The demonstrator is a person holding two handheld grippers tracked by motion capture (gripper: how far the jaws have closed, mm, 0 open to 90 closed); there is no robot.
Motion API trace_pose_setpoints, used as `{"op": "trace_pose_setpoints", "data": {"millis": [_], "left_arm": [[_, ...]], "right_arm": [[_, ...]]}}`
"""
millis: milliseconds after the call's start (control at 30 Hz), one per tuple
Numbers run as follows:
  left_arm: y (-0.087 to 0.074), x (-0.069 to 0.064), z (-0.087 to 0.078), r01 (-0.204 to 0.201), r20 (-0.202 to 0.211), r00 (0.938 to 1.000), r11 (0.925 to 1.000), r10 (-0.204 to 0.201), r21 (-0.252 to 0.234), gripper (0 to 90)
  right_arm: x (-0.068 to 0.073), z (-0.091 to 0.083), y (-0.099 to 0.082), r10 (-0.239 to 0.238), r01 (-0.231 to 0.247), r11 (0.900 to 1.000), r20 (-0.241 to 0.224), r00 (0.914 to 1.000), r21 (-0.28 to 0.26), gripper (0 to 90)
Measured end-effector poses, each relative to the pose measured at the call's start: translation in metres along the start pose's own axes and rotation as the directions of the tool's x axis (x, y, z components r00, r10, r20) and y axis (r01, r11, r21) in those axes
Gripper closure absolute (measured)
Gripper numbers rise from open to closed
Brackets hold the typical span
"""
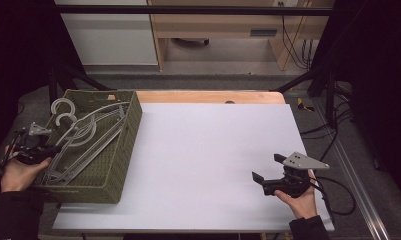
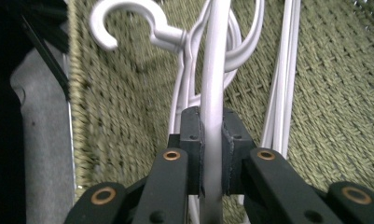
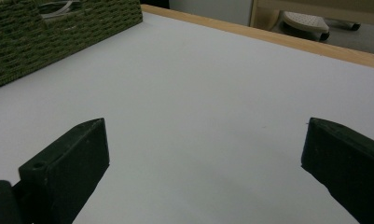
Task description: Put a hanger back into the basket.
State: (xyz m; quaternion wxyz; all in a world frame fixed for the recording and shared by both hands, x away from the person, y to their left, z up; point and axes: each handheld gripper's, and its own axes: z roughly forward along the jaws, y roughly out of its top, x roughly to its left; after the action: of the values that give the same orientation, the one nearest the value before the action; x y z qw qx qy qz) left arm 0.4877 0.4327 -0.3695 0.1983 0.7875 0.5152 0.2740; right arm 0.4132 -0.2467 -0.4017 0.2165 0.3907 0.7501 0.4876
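Grey plastic hangers [image 1: 85, 137] were piled in a green woven basket [image 1: 119, 165] that stood on the left part of the white table [image 1: 213, 150]. Their hooks were seen at the far left corner of the basket, and the bars ran slantwise toward its near side. The left gripper [image 1: 48, 148] was held at the basket's left rim, its jaws reaching in over the pile. In the left gripper view, one hanger bar [image 2: 213, 84] was seen running straight up between the two black pads [image 2: 192, 135], which were pressed against it from either side, so the jaws were clamped on that bar. A white hook [image 2: 128, 21] was seen beyond the jaws, joined to the thin curved arms of the hangers, with the woven basket floor beneath them.

The right gripper [image 1: 268, 169] was held low over the near right part of the table, well apart from the basket, with nothing between its jaws. In the right gripper view the two jaws were seen standing wide apart above the bare white surface, with the basket wall [image 3: 58, 37] at the upper left and the table's wooden edge [image 3: 268, 39] beyond.
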Motion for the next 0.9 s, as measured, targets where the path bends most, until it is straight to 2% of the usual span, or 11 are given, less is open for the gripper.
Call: {"op": "trace_pose_setpoints", "data": {"millis": [100, 167, 233, 267, 433, 567, 600, 633, 700, 767, 900], "left_arm": [[0.002, -0.003, 0.006, 0.001, -0.005, 1.0000, 0.9987, -0.001, 0.051, 80.9], [0.002, -0.003, 0.006, -0.007, -0.012, 0.9999, 0.9982, 0.008, 0.060, 80.3], [0.002, -0.002, 0.004, 0.007, -0.007, 1.0000, 0.9990, -0.006, 0.045, 77.9], [0.001, -0.001, 0.002, 0.035, 0.002, 0.9994, 0.9990, -0.035, 0.029, 75.6], [-0.005, 0.003, -0.003, 0.054, -0.011, 0.9985, 0.9984, -0.054, 0.014, 70.1], [-0.008, 0.004, -0.009, 0.069, 0.000, 0.9976, 0.9975, -0.069, -0.017, 67.6], [-0.009, 0.003, -0.014, 0.084, 0.019, 0.9964, 0.9952, -0.083, -0.050, 66.5], [-0.009, 0.003, -0.014, 0.084, 0.019, 0.9964, 0.9952, -0.083, -0.050, 65.6], [-0.010, -0.002, -0.022, 0.103, 0.059, 0.9936, 0.9878, -0.096, -0.117, 62.1], [-0.010, -0.009, -0.029, 0.104, 0.089, 0.9919, 0.9812, -0.091, -0.162, 58.8], [-0.008, -0.026, -0.040, 0.110, 0.142, 0.9870, 0.9607, -0.076, -0.255, 50.3]], "right_arm": [[0.000, -0.001, 0.000, -0.001, 0.001, 1.0000, 0.000, 1.0000, -0.002, 1.1], [0.000, -0.001, 0.000, 0.002, -0.002, 1.0000, -0.001, 1.0000, -0.002, 1.2], [0.000, -0.002, 0.000, 0.000, 0.000, 1.0000, -0.002, 1.0000, -0.002, 1.2], [0.000, -0.002, 0.000, 0.000, 0.000, 1.0000, -0.002, 1.0000, -0.002, 1.2], [0.000, -0.001, 0.000, -0.002, 0.002, 1.0000, 0.000, 1.0000, -0.002, 1.2], [0.000, -0.002, 0.000, 0.000, 0.000, 1.0000, 0.001, 1.0000, -0.002, 1.1], [0.000, -0.002, 0.000, 0.001, -0.001, 1.0000, 0.001, 1.0000, -0.003, 1.1], [0.000, -0.002, 0.000, 0.002, -0.002, 1.0000, 0.001, 1.0000, -0.004, 1.1], [0.000, -0.002, 0.000, 0.000, 0.000, 1.0000, 0.000, 1.0000, -0.009, 1.2], [0.000, -0.002, 0.001, 0.002, -0.002, 0.9999, 0.000, 1.0000, -0.010, 1.2], [-0.001, -0.002, 0.000, 0.000, 0.000, 0.9999, 0.004, 1.0000, -0.012, 1.1]]}}
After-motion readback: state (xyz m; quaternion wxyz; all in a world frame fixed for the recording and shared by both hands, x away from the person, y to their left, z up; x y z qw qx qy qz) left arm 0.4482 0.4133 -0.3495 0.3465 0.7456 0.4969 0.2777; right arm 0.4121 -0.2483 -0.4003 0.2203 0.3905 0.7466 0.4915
